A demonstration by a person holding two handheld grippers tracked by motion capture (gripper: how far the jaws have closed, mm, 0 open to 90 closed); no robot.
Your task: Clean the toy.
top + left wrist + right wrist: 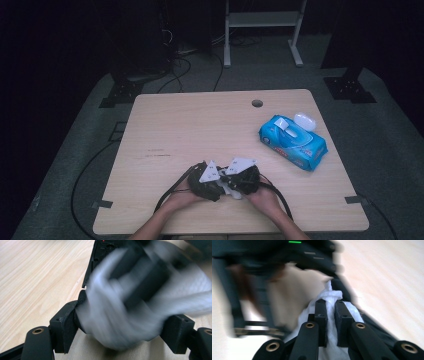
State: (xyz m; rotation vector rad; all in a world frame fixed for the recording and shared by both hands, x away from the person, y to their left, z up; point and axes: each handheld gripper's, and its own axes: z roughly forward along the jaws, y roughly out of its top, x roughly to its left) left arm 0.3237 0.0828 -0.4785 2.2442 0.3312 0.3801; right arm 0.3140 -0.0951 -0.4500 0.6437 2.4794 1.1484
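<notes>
**tabletop_tom:** Wipe (329, 293) sits near the table's (200, 120) front edge, stretched between both tools. Left gripper (120, 327) has its jaws spread around a fat wad of it; right gripper (330, 307) is pinched nearly closed on a thin fold. Tearing risk?

**rigfan:** I'd say so. Pull apart too hard and it rips or slips out. Count: one wipe, two grippers, one blue wipes pack (293, 142), one small white case (304, 121).

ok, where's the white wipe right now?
The white wipe sits near the table's front edge in the high view, bunched between both claws: right claw pinching it, left claw around it.
</notes>
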